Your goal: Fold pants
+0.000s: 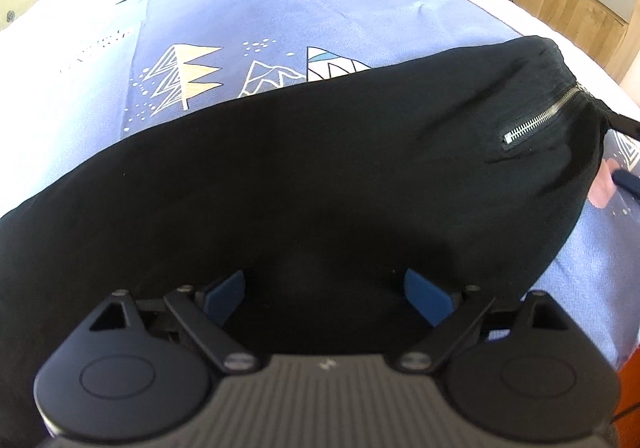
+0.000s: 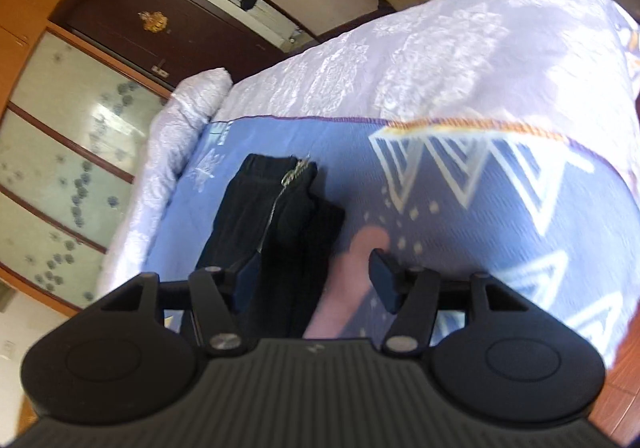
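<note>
Both grippers — left gripper (image 1: 324, 294), right gripper (image 2: 316, 276) — agape above pants (image 1: 320, 176)

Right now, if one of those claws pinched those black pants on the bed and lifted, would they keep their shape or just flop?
Probably flop: the black pants lie soft and creased on the blue bedsheet, so whatever isn't gripped would likely hang and unfold. The knit looks thick, so likely weighty for cloth. The metal zipper is the only stiff part.

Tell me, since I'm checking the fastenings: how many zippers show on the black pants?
1: one metal zipper near the waist end of the black pants, running diagonally. Others may be hidden under the fold.
</note>
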Action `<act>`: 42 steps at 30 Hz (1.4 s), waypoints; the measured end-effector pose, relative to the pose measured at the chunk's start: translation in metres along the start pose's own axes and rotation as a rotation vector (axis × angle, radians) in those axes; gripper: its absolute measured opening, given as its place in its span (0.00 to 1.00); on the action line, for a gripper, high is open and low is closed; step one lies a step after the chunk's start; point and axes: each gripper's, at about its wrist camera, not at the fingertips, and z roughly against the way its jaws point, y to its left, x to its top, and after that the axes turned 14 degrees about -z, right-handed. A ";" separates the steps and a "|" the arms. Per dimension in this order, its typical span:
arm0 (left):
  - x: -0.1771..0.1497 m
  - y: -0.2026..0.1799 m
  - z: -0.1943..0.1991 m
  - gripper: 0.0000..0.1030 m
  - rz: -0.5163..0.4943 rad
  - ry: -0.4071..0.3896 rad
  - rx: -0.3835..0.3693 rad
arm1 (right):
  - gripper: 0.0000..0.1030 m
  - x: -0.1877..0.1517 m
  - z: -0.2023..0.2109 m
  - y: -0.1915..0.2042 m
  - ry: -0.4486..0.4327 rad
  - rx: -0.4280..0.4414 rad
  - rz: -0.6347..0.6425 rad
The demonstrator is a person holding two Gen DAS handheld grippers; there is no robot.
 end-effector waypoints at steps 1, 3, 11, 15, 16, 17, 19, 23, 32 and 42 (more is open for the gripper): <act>0.000 0.000 0.000 0.90 0.000 0.000 0.000 | 0.61 -0.001 -0.004 0.003 -0.005 -0.008 0.027; 0.000 0.001 -0.002 0.90 -0.001 -0.001 0.000 | 0.60 -0.003 -0.013 0.009 -0.013 -0.036 0.067; 0.002 0.006 -0.003 0.94 0.003 0.006 -0.018 | 0.40 -0.010 -0.034 0.020 -0.035 -0.077 0.167; 0.008 0.022 0.003 0.81 0.023 0.029 -0.085 | 0.25 -0.010 -0.032 0.016 -0.010 -0.042 0.150; 0.011 0.027 0.006 0.73 0.041 0.030 -0.108 | 0.24 -0.010 -0.029 0.017 -0.011 -0.027 0.149; 0.016 0.036 0.013 0.71 0.073 0.020 -0.150 | 0.24 -0.012 -0.026 0.019 -0.016 -0.012 0.156; 0.029 0.050 0.027 0.71 0.130 -0.029 -0.239 | 0.23 -0.016 -0.020 0.023 -0.035 0.008 0.198; 0.063 0.062 0.055 0.80 0.161 -0.141 -0.379 | 0.23 -0.035 -0.009 0.043 -0.082 0.039 0.369; 0.109 0.043 0.069 0.96 0.130 -0.170 -0.484 | 0.23 -0.111 0.011 0.101 -0.168 0.092 0.894; 0.097 0.039 0.068 1.00 0.031 -0.067 -0.362 | 0.22 -0.216 0.018 0.113 -0.168 0.191 1.413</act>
